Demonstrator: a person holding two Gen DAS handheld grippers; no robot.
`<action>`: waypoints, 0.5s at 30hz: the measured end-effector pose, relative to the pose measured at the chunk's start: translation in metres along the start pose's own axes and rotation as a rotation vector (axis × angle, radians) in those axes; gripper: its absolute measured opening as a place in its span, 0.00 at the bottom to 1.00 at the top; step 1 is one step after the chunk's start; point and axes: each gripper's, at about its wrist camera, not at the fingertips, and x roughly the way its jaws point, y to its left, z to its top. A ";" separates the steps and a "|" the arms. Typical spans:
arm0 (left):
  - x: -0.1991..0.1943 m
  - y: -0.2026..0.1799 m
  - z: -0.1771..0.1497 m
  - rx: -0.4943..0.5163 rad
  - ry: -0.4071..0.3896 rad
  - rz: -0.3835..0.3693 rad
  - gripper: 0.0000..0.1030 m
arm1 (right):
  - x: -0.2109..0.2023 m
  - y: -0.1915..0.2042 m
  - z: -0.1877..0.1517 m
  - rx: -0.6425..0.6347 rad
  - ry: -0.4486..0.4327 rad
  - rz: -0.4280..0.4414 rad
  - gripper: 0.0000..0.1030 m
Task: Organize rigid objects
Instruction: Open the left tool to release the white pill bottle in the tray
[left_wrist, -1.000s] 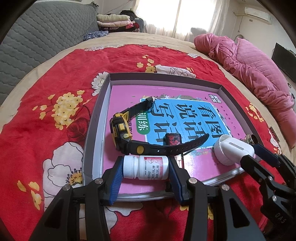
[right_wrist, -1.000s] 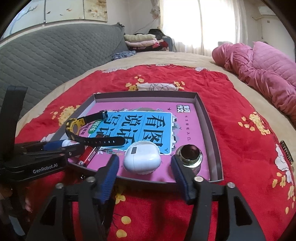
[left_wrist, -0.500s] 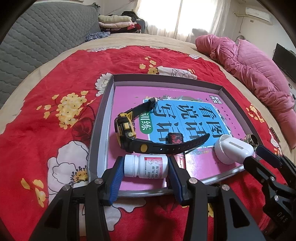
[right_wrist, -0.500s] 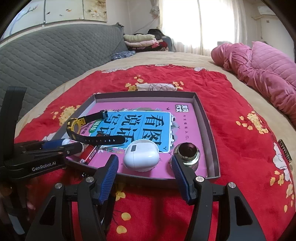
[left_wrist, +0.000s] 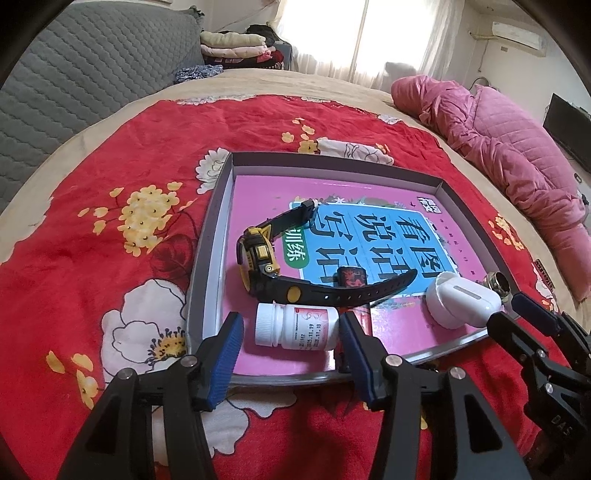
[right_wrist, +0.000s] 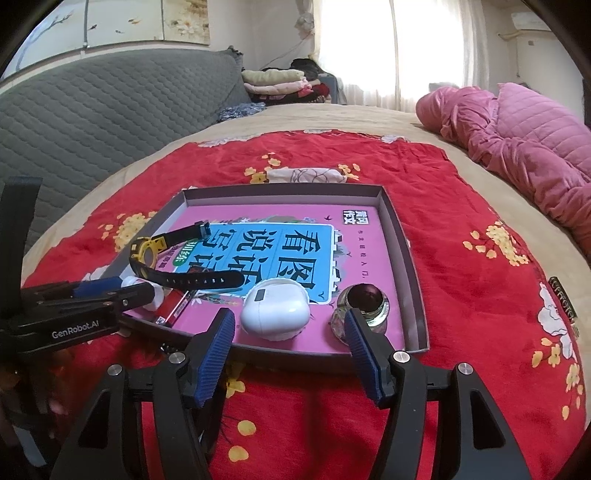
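Left wrist view: tray (left_wrist: 207, 258) on red blanket (left_wrist: 92, 221). In it: pink book (left_wrist: 258, 184); watch (left_wrist: 258, 258); white bottle (left_wrist: 295, 328) lying at the near edge; earbud case (left_wrist: 458, 302) near right. Left gripper (left_wrist: 291, 332) jaws opening, bottle between them, pads clear of it.

Right wrist view: right gripper (right_wrist: 290, 332) jaws opening, earbud case (right_wrist: 275, 312) between them, untouched. Glass jar (right_wrist: 365, 302) just right of the case, beside the right finger (right_wrist: 360, 339). Left gripper (right_wrist: 107, 291) at left edge.
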 end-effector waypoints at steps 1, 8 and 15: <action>-0.001 -0.001 0.000 0.001 -0.001 -0.001 0.52 | 0.000 0.000 0.000 -0.001 0.001 -0.002 0.62; -0.004 -0.001 0.001 -0.007 -0.001 -0.022 0.53 | -0.001 -0.001 0.000 0.004 0.003 -0.009 0.62; -0.008 -0.001 0.000 -0.007 -0.007 -0.023 0.60 | -0.002 0.000 0.000 0.005 0.003 -0.010 0.62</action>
